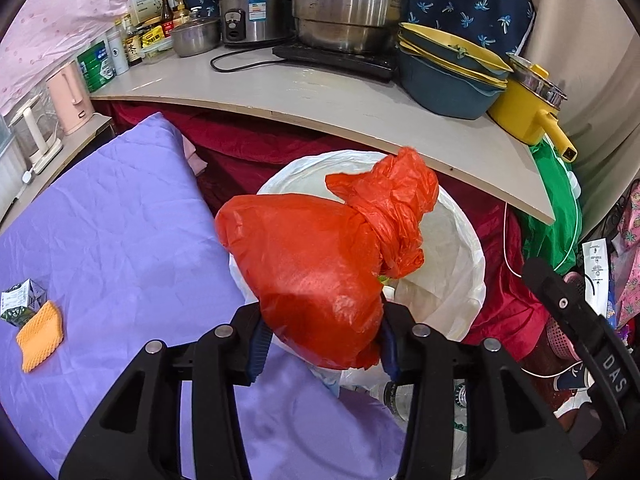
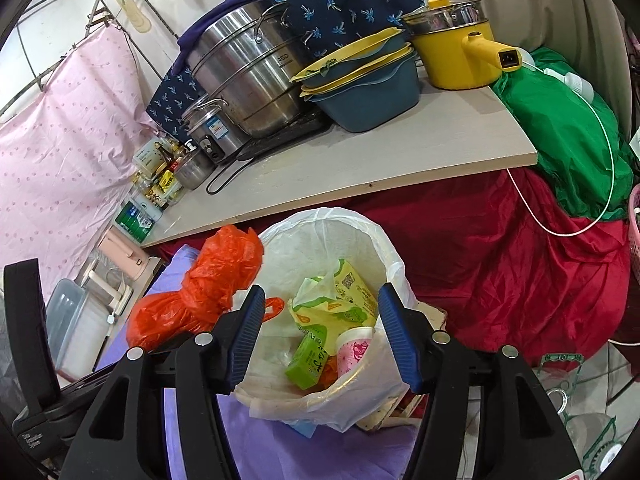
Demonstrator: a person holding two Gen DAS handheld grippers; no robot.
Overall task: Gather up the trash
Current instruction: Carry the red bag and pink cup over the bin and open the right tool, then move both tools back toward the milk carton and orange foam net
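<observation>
My left gripper [image 1: 322, 338] is shut on a knotted orange plastic bag [image 1: 320, 264] and holds it over the rim of a bin lined with a white bag [image 1: 460, 240]. The orange bag also shows in the right wrist view [image 2: 200, 300], at the left of the bin [image 2: 384, 256]. My right gripper [image 2: 322, 340] is open and empty above the bin. Inside the bin lie a yellow-green wrapper [image 2: 344, 300], a green carton [image 2: 308, 360] and a pink cup [image 2: 354, 350]. On the purple cloth [image 1: 112, 220] lie an orange sponge [image 1: 40, 340] and a small carton [image 1: 20, 300].
A beige countertop [image 1: 320, 96] behind the bin carries steel pots [image 1: 344, 4], a rice cooker [image 1: 252, 12], stacked blue-yellow basins [image 1: 448, 76], a yellow pot [image 1: 524, 104] and bottles [image 1: 132, 44]. Red cloth [image 2: 500, 248] and a green bag [image 2: 568, 128] lie to the right.
</observation>
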